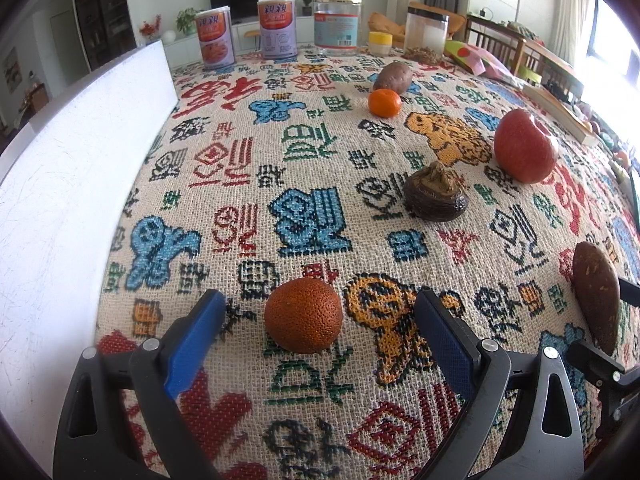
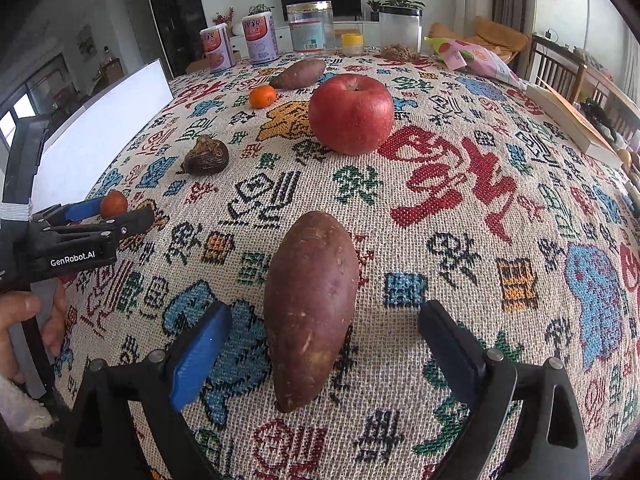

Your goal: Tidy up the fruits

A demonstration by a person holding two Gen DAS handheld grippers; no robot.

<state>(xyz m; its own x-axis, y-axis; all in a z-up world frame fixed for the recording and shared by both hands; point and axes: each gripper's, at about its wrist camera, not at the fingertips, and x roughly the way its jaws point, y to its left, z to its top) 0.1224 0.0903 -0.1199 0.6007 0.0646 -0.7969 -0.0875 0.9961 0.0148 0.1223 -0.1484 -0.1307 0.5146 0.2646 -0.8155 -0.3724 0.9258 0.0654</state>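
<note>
Cut off: sweet potato at pic edge.
Count: 2 sweet potatoes, 2 oranges, 1 apple, all on desk.
Left fingers: spread round orange.
Right fingers: spread, potato between, no squeeze.

My left camera sits just behind my left jaws, tilted down, close over the patterned cloth. My right camera looks likewise from behind my right jaws. Both face the far jars and share the apple ahead.
</note>
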